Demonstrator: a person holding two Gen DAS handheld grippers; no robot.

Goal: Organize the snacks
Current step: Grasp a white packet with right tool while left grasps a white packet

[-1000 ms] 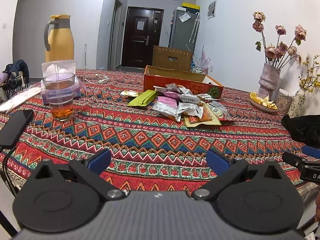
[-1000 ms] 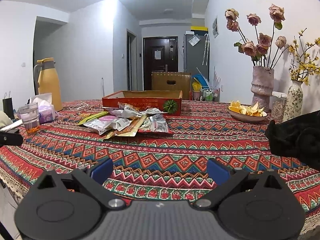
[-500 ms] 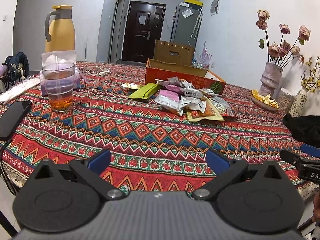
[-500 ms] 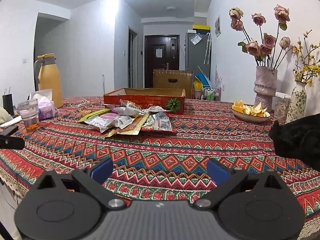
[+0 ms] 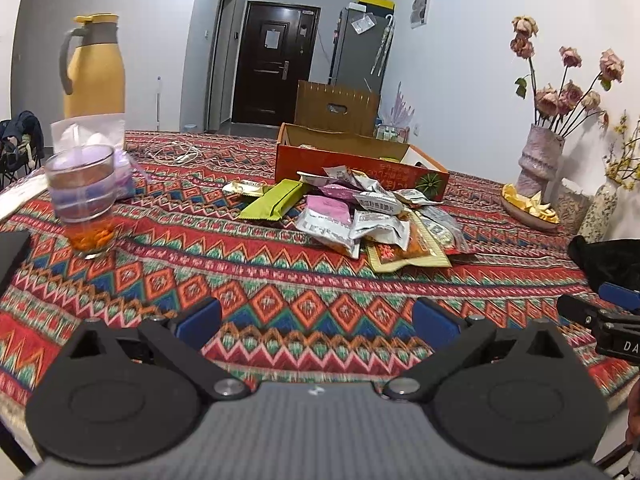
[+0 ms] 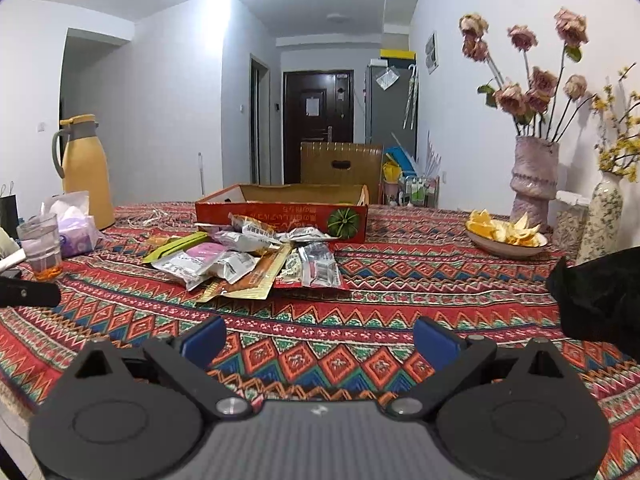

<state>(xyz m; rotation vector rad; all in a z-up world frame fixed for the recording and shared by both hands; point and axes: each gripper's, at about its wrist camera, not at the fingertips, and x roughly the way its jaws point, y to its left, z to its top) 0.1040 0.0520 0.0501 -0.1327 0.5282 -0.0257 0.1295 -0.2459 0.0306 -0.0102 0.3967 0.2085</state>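
— Our left gripper (image 5: 316, 322) hangs low over the near edge of the patterned tablecloth (image 5: 280, 300), blue pads spread wide with nothing between them. What about the right one?

— The right gripper (image 6: 318, 338) is the same: wide apart, holding nothing, above the near part of the cloth. We see its tip at the right edge of the left wrist view too.

— And the snacks?

— We see the pile of snack packets (image 5: 372, 216) lying loose in the middle of the table, well apart from both grippers. A green packet (image 5: 274, 202) sits at its left side, a pink-and-white packet (image 5: 328, 220) on the near left, and an orange-yellow packet (image 6: 248, 278) sticks out nearest us.

— Where is the box?

— The red cardboard box (image 6: 280, 216) stands open just beyond the pile, touching its far edge. We cannot tell what lies inside it.

— Anything else on the table?

— At the left, a glass (image 5: 82, 196) with orange bits at the bottom, a tissue pack behind it, and a yellow jug (image 5: 94, 70) farther back. At the right, a bowl of orange peel (image 6: 506, 236) near a vase of dried roses (image 6: 534, 184).
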